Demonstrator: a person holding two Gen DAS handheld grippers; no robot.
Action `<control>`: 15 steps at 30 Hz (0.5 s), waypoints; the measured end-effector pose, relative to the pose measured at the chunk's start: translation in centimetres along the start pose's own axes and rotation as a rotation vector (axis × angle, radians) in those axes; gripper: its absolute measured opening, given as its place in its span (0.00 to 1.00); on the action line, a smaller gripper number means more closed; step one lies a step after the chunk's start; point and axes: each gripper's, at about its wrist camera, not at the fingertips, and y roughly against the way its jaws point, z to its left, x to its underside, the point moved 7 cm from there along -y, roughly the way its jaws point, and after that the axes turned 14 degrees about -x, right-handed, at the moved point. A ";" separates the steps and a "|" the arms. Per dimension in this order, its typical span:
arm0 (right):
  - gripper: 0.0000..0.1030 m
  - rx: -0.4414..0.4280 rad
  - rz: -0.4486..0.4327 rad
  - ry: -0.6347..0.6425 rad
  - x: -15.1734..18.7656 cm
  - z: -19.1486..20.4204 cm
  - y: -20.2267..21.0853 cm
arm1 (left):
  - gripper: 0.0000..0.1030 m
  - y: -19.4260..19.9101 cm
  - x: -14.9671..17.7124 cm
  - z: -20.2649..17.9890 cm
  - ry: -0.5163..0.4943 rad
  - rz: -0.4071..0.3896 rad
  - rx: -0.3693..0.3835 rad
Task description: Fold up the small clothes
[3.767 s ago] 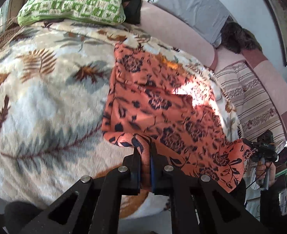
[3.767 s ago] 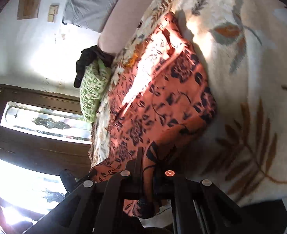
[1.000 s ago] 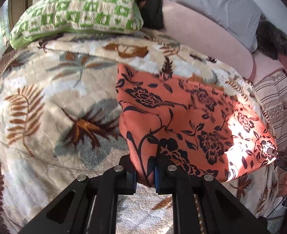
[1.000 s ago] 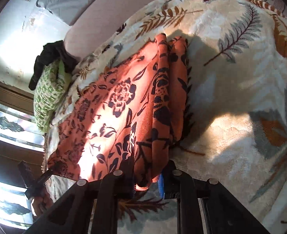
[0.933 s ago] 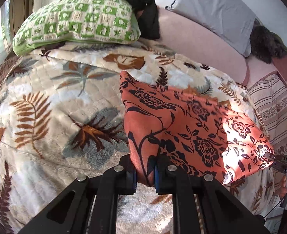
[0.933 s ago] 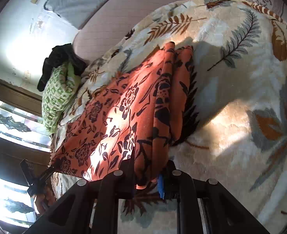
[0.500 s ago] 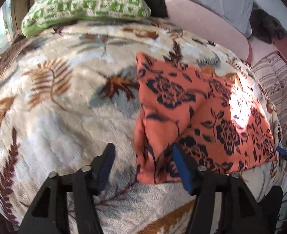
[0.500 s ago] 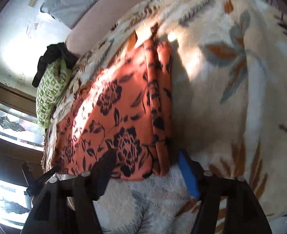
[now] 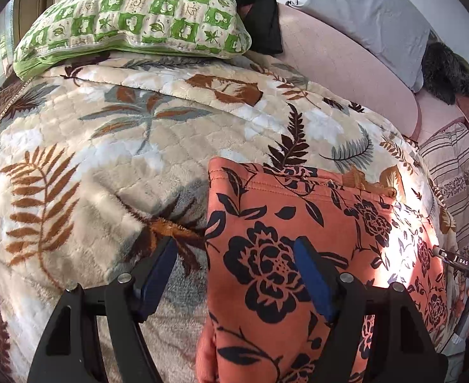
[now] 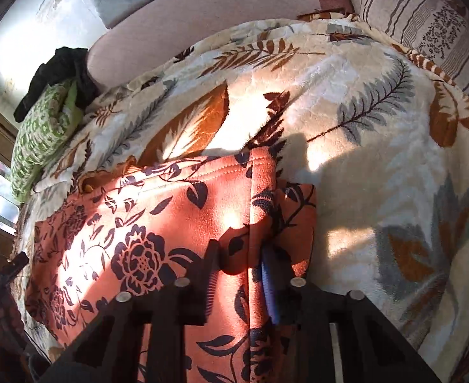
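On the leaf-print blanket (image 9: 113,146), the left gripper (image 9: 234,274) has just opened, straddling the orange garment (image 9: 298,239)'s edge; the right gripper (image 10: 239,271) has just been closing, pinching a fold. Grip both corners evenly before folding.

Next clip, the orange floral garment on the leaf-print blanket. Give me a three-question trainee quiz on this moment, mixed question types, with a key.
1. True or false: the left gripper is clamped on the orange garment.
2. Which gripper has a fold of the garment between its fingers?
A. left
B. right
C. neither
3. Fill in: at the far end of the blanket lies a green-and-white checked ____.

Key
1. False. Its jaws stand wide, one finger over the blanket and one over the cloth.
2. B. The right jaws have just been closing, and a fold of the garment's edge stands between them.
3. pillow
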 end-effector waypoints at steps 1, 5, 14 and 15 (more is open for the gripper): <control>0.13 0.006 0.007 0.014 0.1 0.2 0.0 | 0.74 -0.8 -0.2 -0.3 -0.010 0.014 -0.009; 0.08 0.030 0.011 0.052 0.0 0.8 0.4 | 0.43 -2.2 -1.0 -1.0 -0.033 0.016 -0.018; 0.07 0.078 -0.079 0.132 -0.8 2.3 3.2 | 0.03 2.4 -4.2 -2.4 -0.125 -0.187 -0.017; 0.07 0.098 -0.109 0.146 -0.8 2.5 4.0 | 0.03 2.9 -4.6 -2.6 -0.123 -0.221 0.000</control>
